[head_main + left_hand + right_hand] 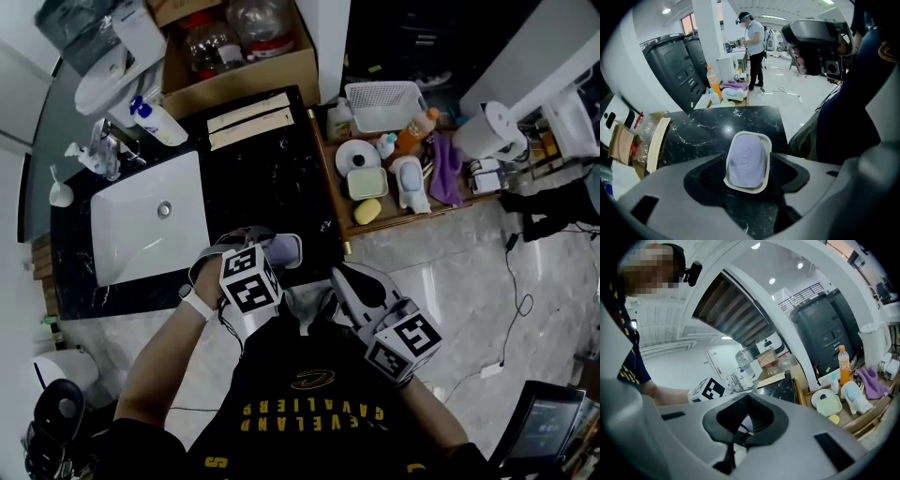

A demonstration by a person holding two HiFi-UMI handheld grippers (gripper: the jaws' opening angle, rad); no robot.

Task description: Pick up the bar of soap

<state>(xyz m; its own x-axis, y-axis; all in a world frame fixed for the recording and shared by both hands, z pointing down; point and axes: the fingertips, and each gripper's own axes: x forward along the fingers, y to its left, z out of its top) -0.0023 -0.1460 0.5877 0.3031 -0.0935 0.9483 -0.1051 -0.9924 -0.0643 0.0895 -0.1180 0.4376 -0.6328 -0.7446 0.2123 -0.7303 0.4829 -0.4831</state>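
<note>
Fingers (680,190) of the left gripper (746,157) stand apart by the width of a pale soap dish (746,190) and close on its 2 long sides, 1 finger against each rim. In that dish lies the bar of soap (746,159), lavender, with faint letters pressed into its top, filling most of the tray. From the head view, the soap sits in the lower middle of the frame, at the near edge of the black marble counter (272,178), just right of the white sink (114,217); whether the dish rests on the stone or hangs just above it cannot be told. At the lower right of that frame the right gripper (339,278) is held off the counter, close to the person's dark shirt (309,394) and over the pale floor, well apart from the soap. Its own view shows its fingertips (754,398) pressed together with nothing between them. Right of the counter, a wooden shelf (412,217) carries a yellow bar (367,211), an orange bottle (422,127), a white basket (382,103) and a purple cloth (445,155). At the top of the frame a cardboard box (234,70) holds jars. Far off in the left gripper view, a standing person (752,42) wears a headset.
</note>
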